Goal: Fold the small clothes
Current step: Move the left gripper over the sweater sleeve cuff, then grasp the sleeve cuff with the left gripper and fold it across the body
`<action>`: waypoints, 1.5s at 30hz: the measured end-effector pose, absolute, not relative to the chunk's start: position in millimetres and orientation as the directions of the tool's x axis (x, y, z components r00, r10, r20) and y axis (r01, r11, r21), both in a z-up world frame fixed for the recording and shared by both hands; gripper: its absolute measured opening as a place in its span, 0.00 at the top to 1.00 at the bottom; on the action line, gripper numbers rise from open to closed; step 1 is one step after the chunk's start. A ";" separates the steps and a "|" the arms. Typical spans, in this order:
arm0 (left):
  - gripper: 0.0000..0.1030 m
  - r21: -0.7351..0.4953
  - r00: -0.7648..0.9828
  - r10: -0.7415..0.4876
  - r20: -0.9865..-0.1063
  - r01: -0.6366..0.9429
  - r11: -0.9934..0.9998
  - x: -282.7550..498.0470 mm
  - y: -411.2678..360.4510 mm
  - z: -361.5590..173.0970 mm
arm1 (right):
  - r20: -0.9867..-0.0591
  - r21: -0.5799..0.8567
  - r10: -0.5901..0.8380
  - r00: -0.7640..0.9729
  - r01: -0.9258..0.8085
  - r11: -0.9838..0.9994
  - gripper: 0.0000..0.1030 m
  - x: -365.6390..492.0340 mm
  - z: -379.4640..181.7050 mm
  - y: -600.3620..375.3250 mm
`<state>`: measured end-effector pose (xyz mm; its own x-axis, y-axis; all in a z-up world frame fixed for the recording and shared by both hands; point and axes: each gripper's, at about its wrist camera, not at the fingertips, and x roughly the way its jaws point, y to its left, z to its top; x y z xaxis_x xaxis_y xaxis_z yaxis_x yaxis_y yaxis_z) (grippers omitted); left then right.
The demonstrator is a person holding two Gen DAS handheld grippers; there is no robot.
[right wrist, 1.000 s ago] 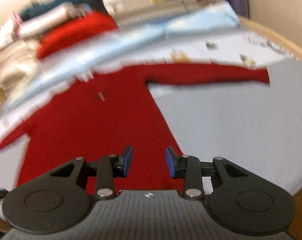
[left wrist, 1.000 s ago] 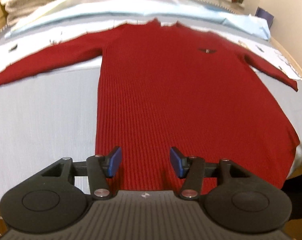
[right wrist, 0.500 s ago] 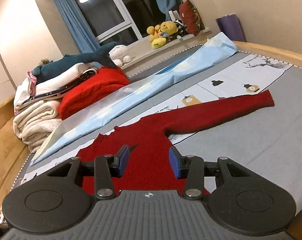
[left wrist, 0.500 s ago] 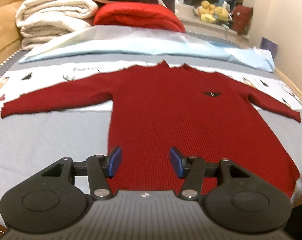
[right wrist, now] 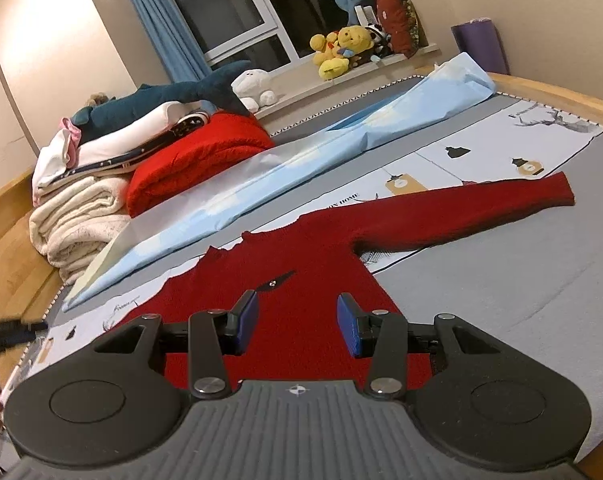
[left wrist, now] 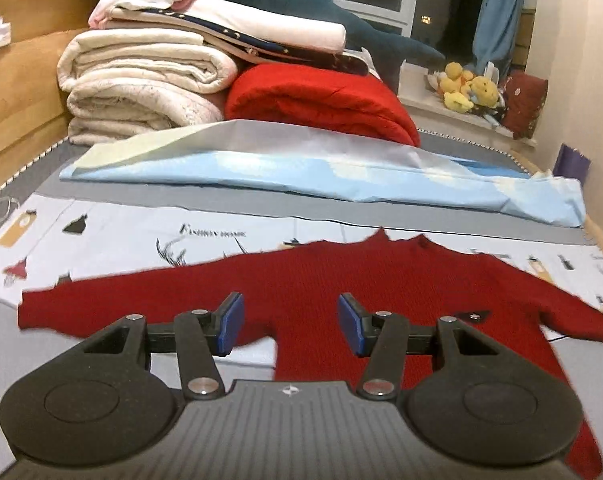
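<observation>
Left wrist view: I see the left gripper (left wrist: pixel 289 326) at bottom centre, jaws wide, nothing between the blue pads (left wrist: pixel 230 322). Sweater (left wrist: pixel 381 280) lies flat on the bed (left wrist: pixel 101 344), spread across mid-frame, L sleeve reaching toward the left edge, collar at centre, small dark badge (left wrist: pixel 472 314) right of centre. Upper left: stack of cream blankets (left wrist: pixel 141 92); red quilt (left wrist: pixel 321 100) just right of it. Blue sheet (left wrist: pixel 321 172) runs across behind the sweater.

Right wrist view: right gripper (right wrist: pixel 297 324) at bottom centre, jaws wide, holding nothing. Sweater (right wrist: pixel 301 292) body sits mid-frame beyond the pads (right wrist: pixel 247 322), one sleeve stretched out toward the right edge. Plush toys (right wrist: pixel 341 50) on the sill, upper right. Can't tell gripper height above the fabric in either view.
</observation>
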<state>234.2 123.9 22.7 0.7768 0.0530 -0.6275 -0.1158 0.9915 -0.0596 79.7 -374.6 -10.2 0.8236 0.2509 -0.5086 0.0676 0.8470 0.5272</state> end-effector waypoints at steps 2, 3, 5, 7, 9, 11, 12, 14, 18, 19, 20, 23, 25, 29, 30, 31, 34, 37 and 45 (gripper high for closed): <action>0.48 -0.053 0.766 0.062 -0.640 -0.124 0.991 246.4 134.2 10.8 | -0.517 0.507 0.243 0.821 0.065 0.860 0.56 81.1 -9.6 -372.0; 0.50 -0.062 0.755 0.060 -0.653 -0.132 0.989 250.8 141.1 2.8 | -0.525 0.494 0.240 0.817 0.062 0.867 0.56 82.7 -9.0 -370.4; 0.60 -0.085 0.710 0.061 -0.702 -0.169 0.982 260.0 156.3 -13.8 | -0.547 0.454 0.240 0.802 0.044 0.890 0.56 89.2 -7.4 -363.6; 0.66 -0.092 0.673 0.076 -0.735 -0.210 0.973 268.4 170.1 -23.9 | -0.555 0.403 0.241 0.796 0.004 0.915 0.56 97.6 -2.4 -353.0; 0.71 -0.099 0.662 0.092 -0.744 -0.246 0.964 273.0 184.8 -30.6 | -0.558 0.354 0.244 0.793 -0.039 0.935 0.56 113.2 5.9 -336.8; 0.72 -0.087 0.646 0.123 -0.754 -0.283 0.955 276.2 198.7 -37.4 | -0.550 0.339 0.259 0.794 -0.071 0.938 0.56 134.8 13.0 -318.1; 0.72 -0.085 0.638 0.133 -0.759 -0.300 0.950 277.1 204.8 -40.4 | -0.548 0.330 0.267 0.792 -0.089 0.940 0.56 147.5 16.3 -307.1; 0.72 -0.090 0.631 0.154 -0.761 -0.338 0.937 277.7 217.7 -46.0 | -0.543 0.311 0.282 0.791 -0.123 0.943 0.56 173.9 21.1 -283.3; 0.72 -0.064 0.589 0.208 -0.781 -0.407 0.911 279.6 232.0 -56.5 | -0.536 0.297 0.325 0.779 -0.186 0.937 0.56 228.5 26.8 -232.4; 0.72 -0.060 0.585 0.222 -0.780 -0.423 0.904 279.8 234.0 -57.2 | -0.534 0.295 0.332 0.777 -0.197 0.935 0.56 239.4 27.2 -221.7; 0.72 -0.050 0.574 0.236 -0.784 -0.437 0.898 280.0 234.4 -57.8 | -0.526 0.307 0.354 0.773 -0.216 0.927 0.56 250.3 27.2 -211.9; 0.72 -0.040 0.541 0.254 -0.802 -0.473 0.880 285.1 238.6 -55.6 | -0.527 0.316 0.394 0.753 -0.256 0.914 0.56 273.4 24.9 -191.0; 0.70 -0.018 0.532 0.280 -0.799 -0.486 0.874 293.1 240.6 -53.0 | -0.523 0.311 0.408 0.748 -0.279 0.909 0.55 282.9 18.9 -183.1; 0.69 -0.023 0.536 0.304 -0.788 -0.519 0.854 302.7 254.1 -63.9 | -0.601 0.309 0.381 0.703 -0.235 0.922 0.54 292.9 -7.4 -182.5; 0.68 -0.029 0.542 0.308 -0.782 -0.525 0.851 301.4 258.6 -71.7 | -0.626 0.323 0.376 0.683 -0.212 0.922 0.54 296.0 -13.9 -184.0; 0.67 -0.027 0.514 0.307 -0.801 -0.544 0.839 302.9 264.5 -80.5 | -0.639 0.343 0.378 0.670 -0.192 0.919 0.54 299.3 -18.9 -186.8; 0.64 -0.111 0.461 0.269 -0.846 -0.644 0.757 307.8 297.1 -99.3 | -0.647 0.345 0.368 0.668 -0.173 0.922 0.55 306.5 -31.2 -194.4; 0.56 -0.218 0.455 0.242 -0.857 -0.745 0.630 300.5 329.6 -107.6 | -0.685 0.314 0.342 0.644 -0.163 0.935 0.66 311.0 -45.1 -202.1; 0.55 -0.342 0.465 0.175 -0.868 -0.815 0.468 301.2 353.4 -136.1 | -0.747 0.338 0.333 0.575 -0.103 0.936 0.78 319.5 -80.2 -220.9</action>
